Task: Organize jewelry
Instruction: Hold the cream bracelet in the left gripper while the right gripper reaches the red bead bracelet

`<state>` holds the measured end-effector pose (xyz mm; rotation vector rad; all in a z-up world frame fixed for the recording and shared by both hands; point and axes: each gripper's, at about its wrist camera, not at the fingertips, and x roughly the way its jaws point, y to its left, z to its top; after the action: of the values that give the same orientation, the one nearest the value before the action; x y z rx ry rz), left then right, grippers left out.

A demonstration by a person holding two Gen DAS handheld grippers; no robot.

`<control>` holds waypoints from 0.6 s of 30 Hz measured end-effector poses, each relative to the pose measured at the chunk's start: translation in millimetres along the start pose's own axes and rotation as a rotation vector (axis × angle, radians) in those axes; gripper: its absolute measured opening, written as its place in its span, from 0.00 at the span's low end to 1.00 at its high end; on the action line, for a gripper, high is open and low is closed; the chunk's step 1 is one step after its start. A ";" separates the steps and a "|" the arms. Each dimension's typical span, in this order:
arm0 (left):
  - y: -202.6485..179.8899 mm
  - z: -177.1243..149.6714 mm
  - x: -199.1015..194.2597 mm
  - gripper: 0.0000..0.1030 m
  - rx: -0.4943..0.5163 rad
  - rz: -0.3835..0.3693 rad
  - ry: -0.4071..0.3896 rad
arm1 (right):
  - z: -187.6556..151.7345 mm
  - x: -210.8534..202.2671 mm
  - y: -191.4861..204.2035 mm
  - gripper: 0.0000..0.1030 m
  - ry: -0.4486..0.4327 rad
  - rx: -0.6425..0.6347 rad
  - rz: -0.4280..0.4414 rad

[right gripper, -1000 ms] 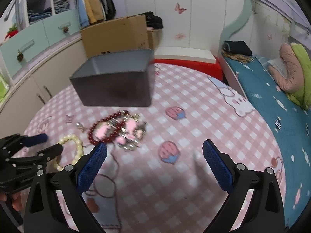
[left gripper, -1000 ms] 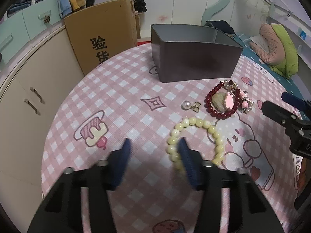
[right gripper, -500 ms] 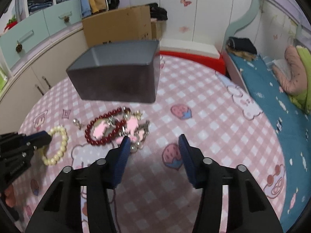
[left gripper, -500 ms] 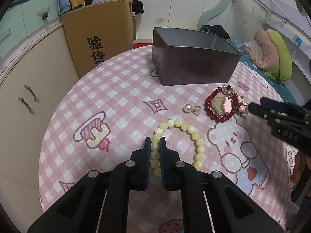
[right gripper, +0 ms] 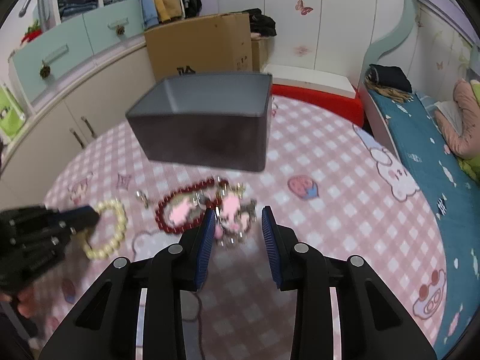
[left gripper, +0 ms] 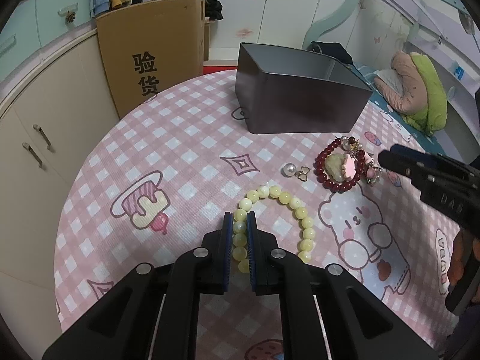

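On the pink checked tablecloth [left gripper: 180,150] lies a cream bead bracelet [left gripper: 300,210]. My left gripper [left gripper: 239,225] is shut on its near-left beads. To the right lie a pearl earring [left gripper: 289,169], a dark red bead bracelet [left gripper: 322,177] and a pink charm bracelet [left gripper: 369,165]. In the right wrist view my right gripper [right gripper: 237,219] straddles the pink charm bracelet [right gripper: 234,219], its jaws closing. A gap still shows at the right pad. The grey open box [left gripper: 300,111] stands behind the jewelry. The left gripper [right gripper: 90,214] shows at that view's left edge.
A cardboard box [left gripper: 156,48] leans against cream cabinets [left gripper: 39,138] beyond the table's left rim. A bed with a teal sheet [right gripper: 420,138] runs along the right. The table edge curves close on the left and near sides.
The left jaws closed onto the cream bracelet and stayed there. The right jaws narrowed from wide open as that gripper came over the pink charm bracelet.
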<state>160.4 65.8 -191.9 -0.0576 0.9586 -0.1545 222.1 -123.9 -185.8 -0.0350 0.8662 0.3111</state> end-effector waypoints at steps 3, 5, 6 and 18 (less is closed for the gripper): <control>0.7 0.5 0.2 0.08 -0.003 -0.004 -0.002 | 13.2 6.5 3.2 0.31 0.008 0.006 0.035; 1.3 0.3 -0.3 0.08 -0.003 -0.003 -0.002 | 20.7 14.4 6.8 0.31 0.023 -0.006 0.026; 1.6 0.1 0.1 0.08 -0.003 -0.004 -0.003 | 23.1 17.4 7.7 0.30 0.030 -0.007 0.026; 2.9 2.6 1.7 0.08 -0.006 -0.017 -0.005 | 28.7 43.3 11.4 0.08 0.117 -0.029 0.055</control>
<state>163.8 68.4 -192.1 -0.0717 0.9537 -0.1668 266.4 -97.6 -198.7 -0.0567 0.9799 0.3758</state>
